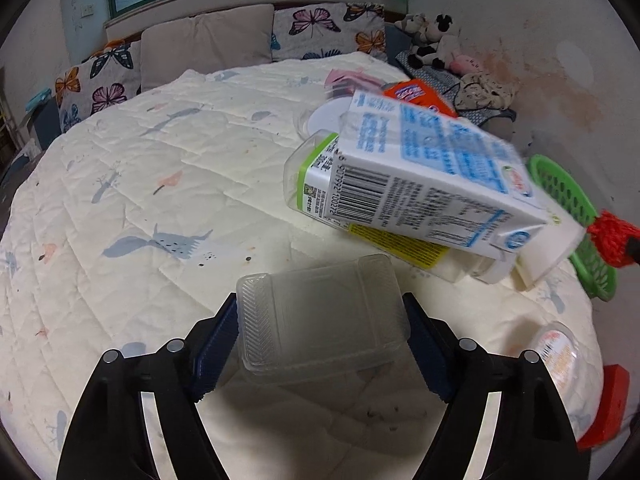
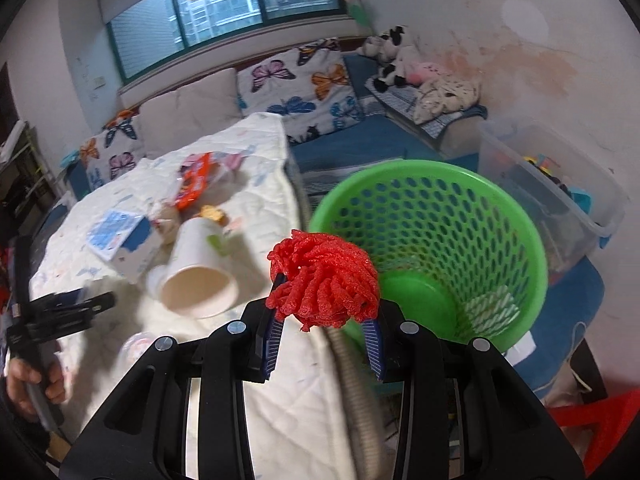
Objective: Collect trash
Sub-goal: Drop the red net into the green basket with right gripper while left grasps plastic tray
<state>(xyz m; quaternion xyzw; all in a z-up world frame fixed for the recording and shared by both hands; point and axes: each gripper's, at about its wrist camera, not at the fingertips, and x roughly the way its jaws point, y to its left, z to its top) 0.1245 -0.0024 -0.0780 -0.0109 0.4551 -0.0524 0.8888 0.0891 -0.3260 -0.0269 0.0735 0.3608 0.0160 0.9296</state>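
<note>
My left gripper (image 1: 320, 316) is shut on a clear plastic box (image 1: 320, 316), held just above the quilted bed. Beyond it lie a white and blue milk carton (image 1: 432, 172), a clear bottle with a green label (image 1: 316, 176) and an orange wrapper (image 1: 416, 94). My right gripper (image 2: 322, 312) is shut on a red foam net (image 2: 322, 280), held beside the near rim of the green mesh basket (image 2: 432, 248). The net also shows at the right edge of the left wrist view (image 1: 612, 236), next to the basket (image 1: 568, 196).
A white paper cup (image 2: 196, 272) lies on its side on the bed, by the carton (image 2: 120, 236) and wrapper (image 2: 196, 184). A small clear tub (image 1: 556, 352) sits near the bed edge. A clear storage bin (image 2: 552, 184) and a red stool (image 2: 600, 420) stand by the basket.
</note>
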